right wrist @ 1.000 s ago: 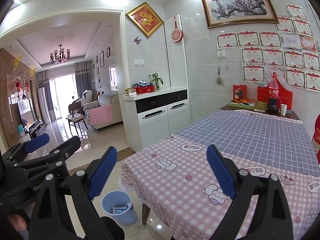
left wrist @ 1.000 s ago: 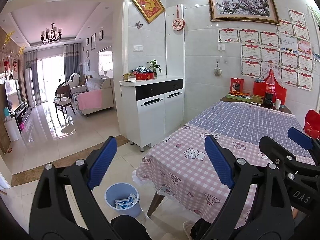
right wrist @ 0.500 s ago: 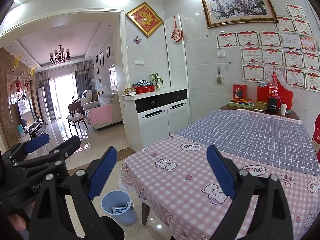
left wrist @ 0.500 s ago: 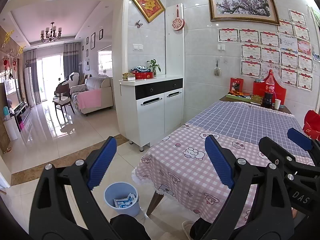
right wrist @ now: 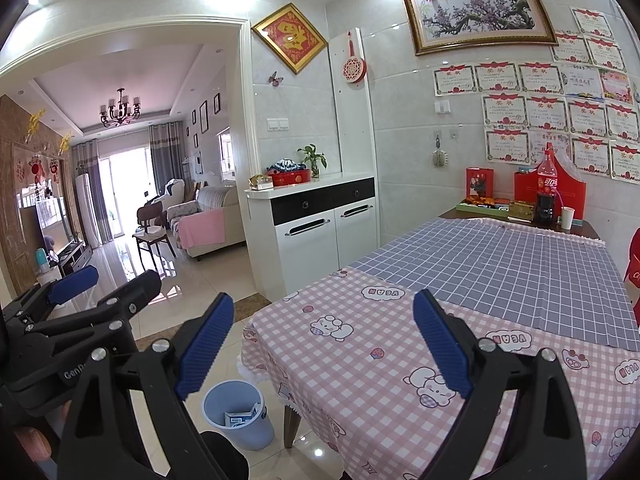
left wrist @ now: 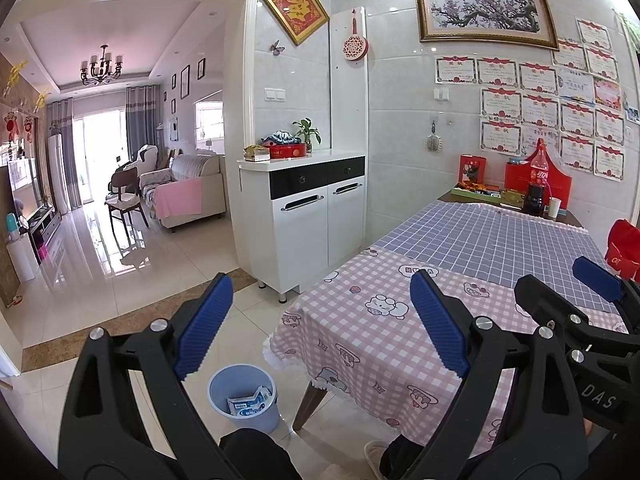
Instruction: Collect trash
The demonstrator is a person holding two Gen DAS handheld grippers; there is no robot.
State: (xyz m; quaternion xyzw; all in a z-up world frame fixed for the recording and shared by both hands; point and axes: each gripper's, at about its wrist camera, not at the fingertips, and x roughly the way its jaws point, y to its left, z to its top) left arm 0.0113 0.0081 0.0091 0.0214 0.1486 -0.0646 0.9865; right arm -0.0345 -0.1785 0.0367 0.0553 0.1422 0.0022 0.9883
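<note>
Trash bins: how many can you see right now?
1. A light blue trash bin stands on the floor by the near corner of the table, left of its leg, with cartons inside. Others may be hidden behind the table.

Carton (left wrist: pixel 249 403) print too small

We see a tabletop (right wrist: pixel 360 360) covered near us by a pink-and-white checked cloth printed with small cartoon animals, and farther off by a grey-blue cloth (right wrist: pixel 500 264) gridded in thin white lines. Beside it on the pale glossy floor stands a light blue bin (left wrist: pixel 244 396) holding blue-and-white cartons (left wrist: pixel 250 402), and behind it a white cabinet (left wrist: pixel 308 220) with a black drawer band. Both our left gripper (left wrist: pixel 320 324) and right gripper (right wrist: pixel 320 344) are black with ribbed blue pads on the jaws
</note>
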